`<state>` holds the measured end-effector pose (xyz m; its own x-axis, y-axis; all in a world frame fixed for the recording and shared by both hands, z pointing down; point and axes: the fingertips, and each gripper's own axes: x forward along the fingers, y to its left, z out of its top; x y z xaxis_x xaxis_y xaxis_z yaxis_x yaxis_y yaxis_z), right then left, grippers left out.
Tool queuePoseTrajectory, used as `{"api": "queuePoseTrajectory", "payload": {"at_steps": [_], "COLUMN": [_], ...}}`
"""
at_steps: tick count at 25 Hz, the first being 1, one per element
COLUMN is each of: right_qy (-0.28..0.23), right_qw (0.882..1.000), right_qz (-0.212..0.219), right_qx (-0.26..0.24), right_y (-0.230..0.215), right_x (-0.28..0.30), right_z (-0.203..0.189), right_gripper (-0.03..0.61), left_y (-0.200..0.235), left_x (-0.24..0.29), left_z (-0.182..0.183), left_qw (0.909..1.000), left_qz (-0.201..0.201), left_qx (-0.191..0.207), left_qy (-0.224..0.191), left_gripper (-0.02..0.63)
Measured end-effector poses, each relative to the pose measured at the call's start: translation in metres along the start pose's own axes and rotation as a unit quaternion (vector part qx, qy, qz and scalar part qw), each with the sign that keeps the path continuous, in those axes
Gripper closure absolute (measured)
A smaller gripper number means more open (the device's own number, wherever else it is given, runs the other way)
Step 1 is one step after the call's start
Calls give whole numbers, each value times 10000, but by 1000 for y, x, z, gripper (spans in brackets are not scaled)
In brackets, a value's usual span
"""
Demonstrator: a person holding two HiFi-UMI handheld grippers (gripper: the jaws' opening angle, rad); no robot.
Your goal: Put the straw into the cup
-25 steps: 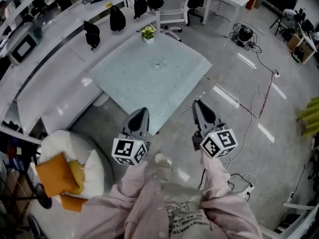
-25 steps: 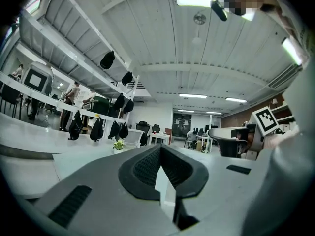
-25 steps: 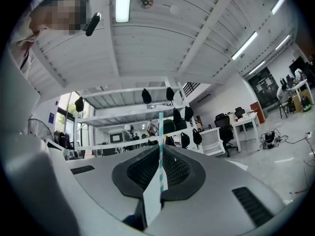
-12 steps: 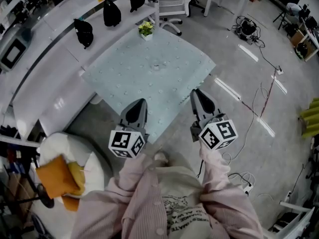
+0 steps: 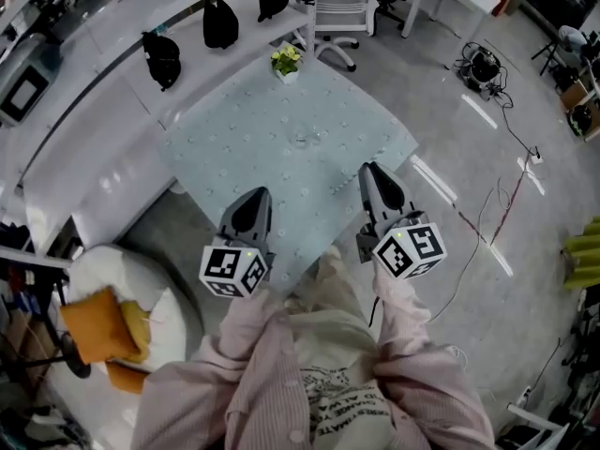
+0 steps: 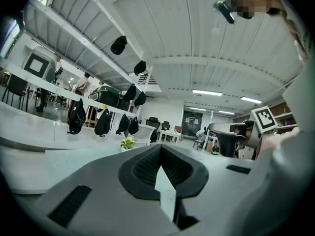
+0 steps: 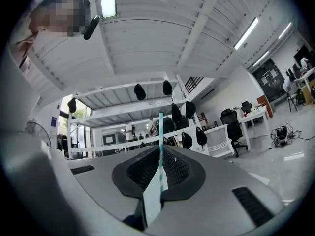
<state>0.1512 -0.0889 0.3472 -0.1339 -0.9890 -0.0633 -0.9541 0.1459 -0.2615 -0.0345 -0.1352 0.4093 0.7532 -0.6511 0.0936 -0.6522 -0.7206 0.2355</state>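
1. Two grippers are held side by side at the near corner of the worktop (image 5: 253,148), both pointing forward across it.
2. Right gripper (image 5: 377,181): clenched on the straw (image 7: 160,141). The straw is a thin, straight tube with teal and white stripes. Its long axis runs up the seam between the jaws and rises clear above them.
3. Left gripper (image 5: 251,204): jaws pressed together, with nothing held between them.
4. Cup (image 5: 302,139): a small clear item near the middle of the worktop is probably the cup. It is too small in the head view to confirm its shape or its mouth.
5. Governing relation: the cup lies ahead of both grippers, well apart from each and roughly between their two lines. Neither gripper is clearly nearer, and only the right one carries the straw.
6. Worktop surface: a flat, matt, pale green cloth with a fine dotted pattern. A potted plant (image 5: 286,61) stands at the far corner.
7. Next move, as judged: carry the right gripper forward and turn it so the straw's lower end points down into the cup.
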Motion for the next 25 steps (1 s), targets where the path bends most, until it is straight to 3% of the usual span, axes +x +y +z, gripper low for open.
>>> {"api": "queuePoseTrajectory", "payload": {"at_steps": [14,25], "right_qy": [324,727], "right_qw": [9962,9867], "right_qz": [777,1357], "right_qx": [206,516], "right_y": [-78,-103], "right_x": [128,210], "right_z": [6,-26], "right_gripper": [560,560], "left_y": [36,66], "left_x": [103,141], "left_z": [-2,-25], "left_qw": [9951,9838], "left_qz": [895,1633], "left_qx": [-419,-722], "left_qy": [3,169], "left_gripper": [614,614]}}
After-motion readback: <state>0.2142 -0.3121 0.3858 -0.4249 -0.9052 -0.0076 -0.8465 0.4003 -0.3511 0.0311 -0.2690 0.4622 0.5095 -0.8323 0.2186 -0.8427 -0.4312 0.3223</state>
